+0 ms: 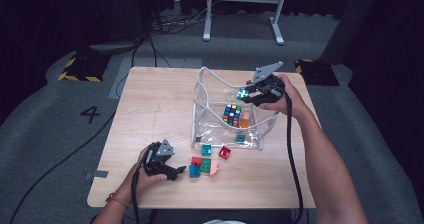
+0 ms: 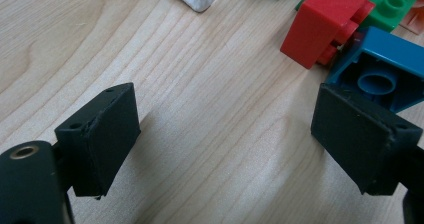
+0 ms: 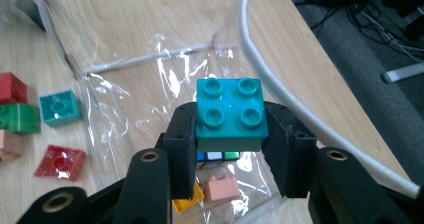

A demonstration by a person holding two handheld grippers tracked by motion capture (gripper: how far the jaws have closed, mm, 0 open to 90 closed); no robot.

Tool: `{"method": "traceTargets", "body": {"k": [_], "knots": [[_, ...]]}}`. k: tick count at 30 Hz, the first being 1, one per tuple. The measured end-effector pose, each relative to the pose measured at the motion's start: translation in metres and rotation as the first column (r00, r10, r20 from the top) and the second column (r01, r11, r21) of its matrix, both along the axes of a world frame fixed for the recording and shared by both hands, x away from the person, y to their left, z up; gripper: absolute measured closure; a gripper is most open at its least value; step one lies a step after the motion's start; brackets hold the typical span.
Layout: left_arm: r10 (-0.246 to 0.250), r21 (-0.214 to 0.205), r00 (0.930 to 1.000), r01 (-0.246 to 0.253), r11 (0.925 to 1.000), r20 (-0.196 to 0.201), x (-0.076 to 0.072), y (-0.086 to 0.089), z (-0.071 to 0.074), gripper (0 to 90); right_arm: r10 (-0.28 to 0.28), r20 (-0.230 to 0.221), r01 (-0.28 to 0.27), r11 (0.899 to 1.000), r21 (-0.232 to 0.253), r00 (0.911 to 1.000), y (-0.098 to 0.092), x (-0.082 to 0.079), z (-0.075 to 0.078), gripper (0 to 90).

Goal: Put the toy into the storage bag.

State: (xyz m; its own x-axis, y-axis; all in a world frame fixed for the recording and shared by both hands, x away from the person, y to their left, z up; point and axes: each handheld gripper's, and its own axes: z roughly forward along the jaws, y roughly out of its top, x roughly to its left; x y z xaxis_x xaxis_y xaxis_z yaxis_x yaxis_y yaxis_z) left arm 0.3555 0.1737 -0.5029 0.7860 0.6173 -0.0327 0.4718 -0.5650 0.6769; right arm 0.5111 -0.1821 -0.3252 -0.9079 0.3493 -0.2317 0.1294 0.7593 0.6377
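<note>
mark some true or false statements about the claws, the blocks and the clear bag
1. The right claw grips a teal block. True.
2. The left claw holds a red block. False: it is open, with nothing between its jaws.
3. A colour cube lies in the clear bag. True.
4. Every block is already in the bag. False: several blocks lie on the table, among them a blue block.

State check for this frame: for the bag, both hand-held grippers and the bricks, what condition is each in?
Clear bag: open, upright on table.
Right hand-held gripper: shut on teal brick, above the bag.
Left hand-held gripper: open, nothing between jaws, low over table.
Blue brick: hollow side showing.
Red brick: tipped over.
Puzzle cube: inside bag.
</note>
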Motion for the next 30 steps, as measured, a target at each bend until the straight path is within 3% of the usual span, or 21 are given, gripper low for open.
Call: {"method": "traceTargets", "body": {"k": [4,7,12,14,18,23,24,28,30], "knots": [[0.001,-0.004,1.0,-0.001,1.0,-0.003,0.0,0.0,0.0,12.2,-0.014,-0.018,0.013,0.999,-0.052,0.9997,-0.003,0.006,-0.005,59.2],[0.001,-0.003,1.0,-0.001,1.0,-0.003,0.0,0.0,0.0,12.2,-0.032,-0.02,0.029,0.993,-0.118,0.9993,-0.008,0.011,-0.009,59.2],[0.0,-0.003,1.0,0.0,1.0,-0.003,0.0,0.0,0.0,12.2,-0.056,-0.062,0.046,0.988,-0.146,0.9965,-0.022,0.013,-0.012,59.2],[0.0,-0.003,1.0,0.0,1.0,-0.004,0.0,0.0,0.0,12.2,-0.059,-0.051,0.051,0.987,-0.155,0.9969,-0.029,0.014,-0.012,59.2],[0.0,-0.003,1.0,0.0,1.0,-0.004,0.0,0.0,0.0,12.2,-0.089,-0.052,0.081,0.987,-0.138,0.9946,-0.039,0.012,-0.013,58.4],[0.001,-0.005,1.0,-0.001,1.0,-0.003,0.0,0.0,0.0,12.2,-0.077,-0.047,0.074,0.994,-0.078,0.9959,-0.04,0.007,-0.015,48.7],[0.001,-0.005,1.0,-0.001,1.0,-0.003,0.0,0.0,0.0,12.2,-0.093,-0.044,0.088,0.992,-0.092,0.9947,-0.04,0.005,-0.013,47.4],[0.001,-0.003,1.0,-0.001,1.0,-0.003,0.0,0.0,0.0,12.2,-0.11,-0.049,0.109,0.994,-0.016,0.9928,-0.041,-0.002,-0.01,44.1],[0.0,-0.003,1.0,0.0,1.0,-0.004,0.0,0.0,0.0,12.2,-0.089,-0.029,0.09,0.995,0.039,0.9956,-0.044,-0.006,-0.008,43.6]]}}
